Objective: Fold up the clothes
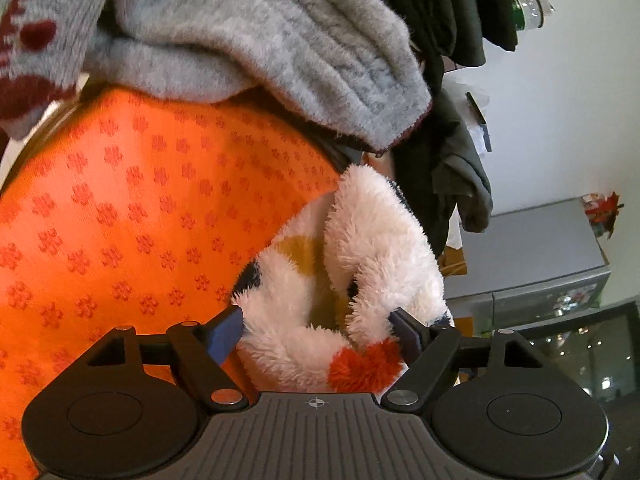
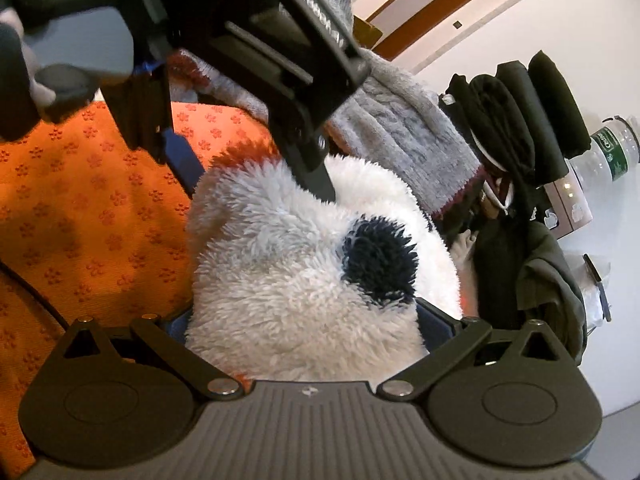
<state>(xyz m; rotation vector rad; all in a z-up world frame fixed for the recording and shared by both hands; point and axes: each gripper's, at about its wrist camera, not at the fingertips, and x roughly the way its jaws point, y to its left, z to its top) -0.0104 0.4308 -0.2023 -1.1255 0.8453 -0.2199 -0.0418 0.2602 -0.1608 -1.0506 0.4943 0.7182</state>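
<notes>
The fluffy white garment [image 2: 304, 280], with its dark blue, yellow and red spots, is seen right in front of both cameras. It is bunched up between the fingers of the right gripper [image 2: 304, 320], which are spread wide, with the fluff filling the gap; a firm pinch cannot be told. The left gripper [image 1: 320, 326] is tilted down onto the same garment, and its blue fingers [image 1: 228, 330] are also held apart with fluff between them. In the right view it is seen coming in from above. The garment is laid on an orange cloth [image 1: 120, 208] with a small flower pattern. Just behind, a grey knitted sweater [image 1: 248, 36] is heaped up. Farther back, dark clothes [image 2: 516, 128] are piled, and a plastic bottle [image 2: 612, 148] is stood beside them.
</notes>
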